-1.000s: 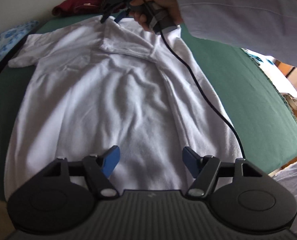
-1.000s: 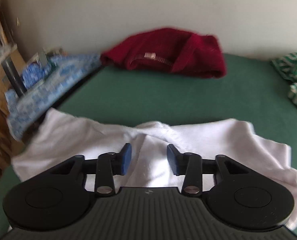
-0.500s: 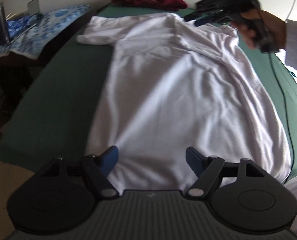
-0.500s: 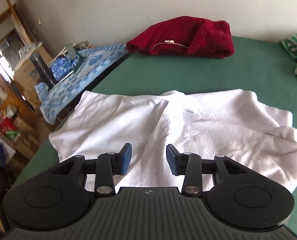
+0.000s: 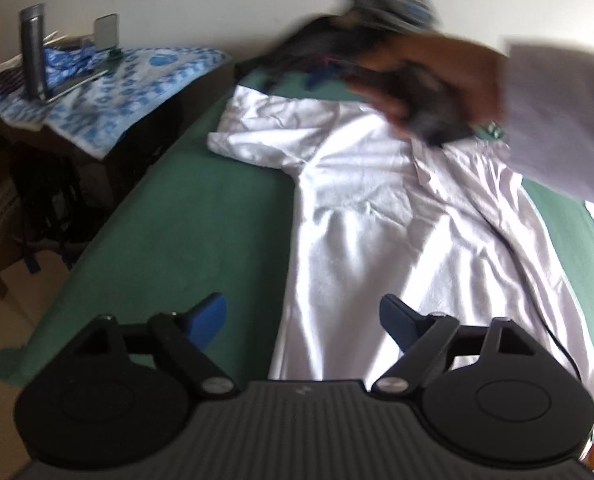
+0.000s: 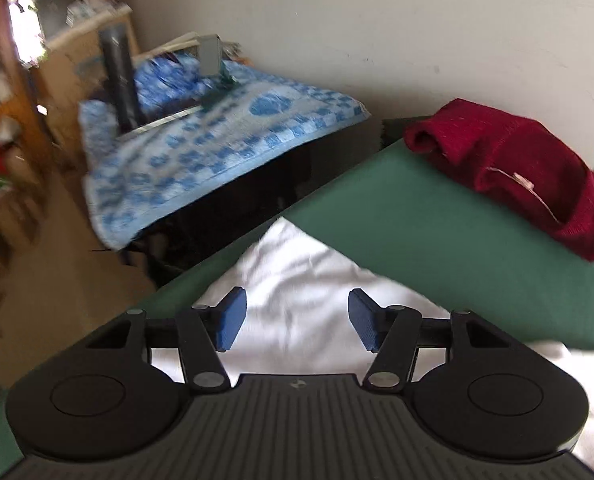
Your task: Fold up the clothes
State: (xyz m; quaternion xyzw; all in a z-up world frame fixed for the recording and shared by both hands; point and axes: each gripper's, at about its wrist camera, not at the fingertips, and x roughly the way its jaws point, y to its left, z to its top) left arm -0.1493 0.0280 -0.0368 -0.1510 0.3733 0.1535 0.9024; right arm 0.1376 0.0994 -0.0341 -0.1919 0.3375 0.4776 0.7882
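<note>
White shirt [image 5: 397, 232] lies spread flat on the green table [image 5: 201, 224] in the left wrist view; the left gripper [image 5: 303, 322] hangs over its hem, jaws opening, nothing between them. In the right wrist view, the right gripper [image 6: 297, 322] hovers above a sleeve, jaws opening, empty, near a red sweater [image 6: 513, 168].

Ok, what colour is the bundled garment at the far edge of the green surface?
Dark red. The bundled garment shows best in the right wrist view.

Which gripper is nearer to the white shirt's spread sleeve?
Right. The right gripper hangs just above the sleeve, jaws opening, empty. The left gripper sits at the white shirt's hem, far from it.
</note>
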